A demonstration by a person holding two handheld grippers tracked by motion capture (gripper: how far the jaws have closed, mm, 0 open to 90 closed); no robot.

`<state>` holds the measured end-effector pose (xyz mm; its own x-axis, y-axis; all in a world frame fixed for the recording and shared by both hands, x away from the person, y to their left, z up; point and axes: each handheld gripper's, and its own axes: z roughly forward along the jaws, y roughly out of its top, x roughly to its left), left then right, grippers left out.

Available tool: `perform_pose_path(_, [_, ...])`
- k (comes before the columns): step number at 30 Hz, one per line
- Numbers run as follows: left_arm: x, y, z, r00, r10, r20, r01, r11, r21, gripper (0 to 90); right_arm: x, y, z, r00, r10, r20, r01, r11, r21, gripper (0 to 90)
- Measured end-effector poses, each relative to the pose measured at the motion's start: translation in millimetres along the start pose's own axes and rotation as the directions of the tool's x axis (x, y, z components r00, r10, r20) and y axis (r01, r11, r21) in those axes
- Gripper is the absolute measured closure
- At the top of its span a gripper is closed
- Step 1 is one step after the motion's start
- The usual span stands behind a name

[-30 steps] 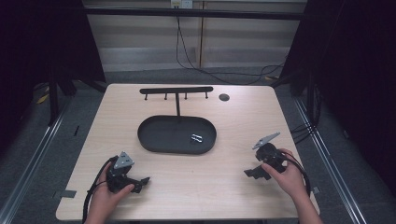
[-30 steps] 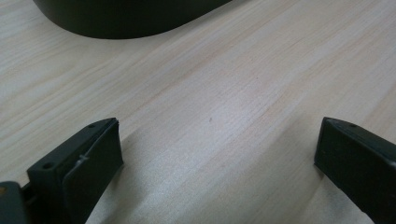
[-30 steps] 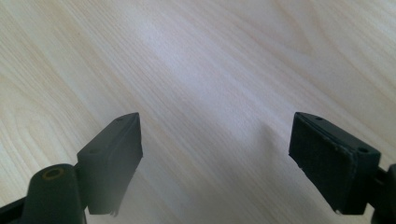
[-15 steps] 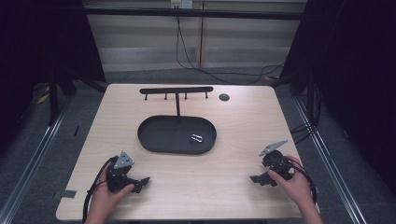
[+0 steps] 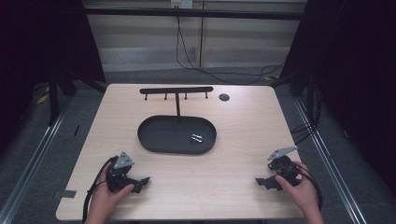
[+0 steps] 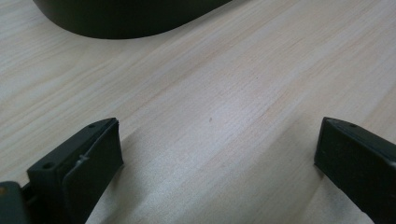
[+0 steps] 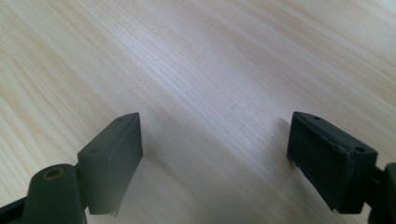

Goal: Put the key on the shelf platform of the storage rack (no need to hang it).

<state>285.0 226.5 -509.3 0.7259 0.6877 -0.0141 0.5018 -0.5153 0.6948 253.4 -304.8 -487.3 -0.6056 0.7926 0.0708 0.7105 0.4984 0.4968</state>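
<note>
**Both grippers low on the tabletop, tray between and beyond them**

Your left gripper (image 5: pixel 125 176) sits at the near left of the tabletop (image 5: pixel 238 135), your right gripper (image 5: pixel 276 173) at the near right, well apart from each other. Both sets of jaws stand wide with nothing but bare wood between them.

The thing nearest your grippers is the tray (image 5: pixel 154 140): a black, oval, shallow dish with a low rim, lying at the middle of the tabletop, beyond both grippers. A small shiny piece (image 5: pixel 196 138) lies inside it toward its right end; it is too small to tell what it is. A thin post rises at the tray's far edge and carries a black rack (image 5: pixel 176 90) with short pegs hanging under its bar. A small dark disc (image 5: pixel 224 97) lies just right of the rack.

No label or writing can be read anywhere.

The left gripper view shows the tray's dark curved wall (image 6: pixel 126 21) at the top, past pale wood grain. The right gripper view shows wood grain between its jaws. The rack, the disc and the shiny piece appear in the high view.
</note>
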Motion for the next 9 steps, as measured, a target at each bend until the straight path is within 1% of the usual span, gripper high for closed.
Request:
perform_pose_path(3, [0.0, 0.0, 0.0, 1.0, 0.0, 0.0, 0.0, 1.0, 0.0, 0.4, -0.7, -2.8, -1.6, 1.0, 0.0, 0.003, 0.0, 1.0, -0.002, 17.6])
perform_pose_path(4, [0.0, 0.0, 0.0, 1.0, 0.0, 0.0, 0.0, 1.0, 0.0, 0.4, -0.1, -4.0, -2.2, 0.9999, 0.009, 0.006, -0.009, 1.0, -0.002, 17.6])
perform_pose_path(8, [-0.1, 0.0, 0.0, 1.0, -0.001, 0.0, 0.001, 1.0, 0.0, 0.4, 1.1, -5.5, -0.9, 0.9992, -0.026, 0.029, 0.027, 1.0, -0.012, 17.0])
perform_pose_path(9, [-0.1, 0.0, 0.0, 1.0, -0.001, 0.0, 0.001, 1.0, 0.0, 0.4, 2.4, -5.5, -0.6, 0.9991, -0.025, 0.035, 0.025, 1.0, -0.009, 16.4])
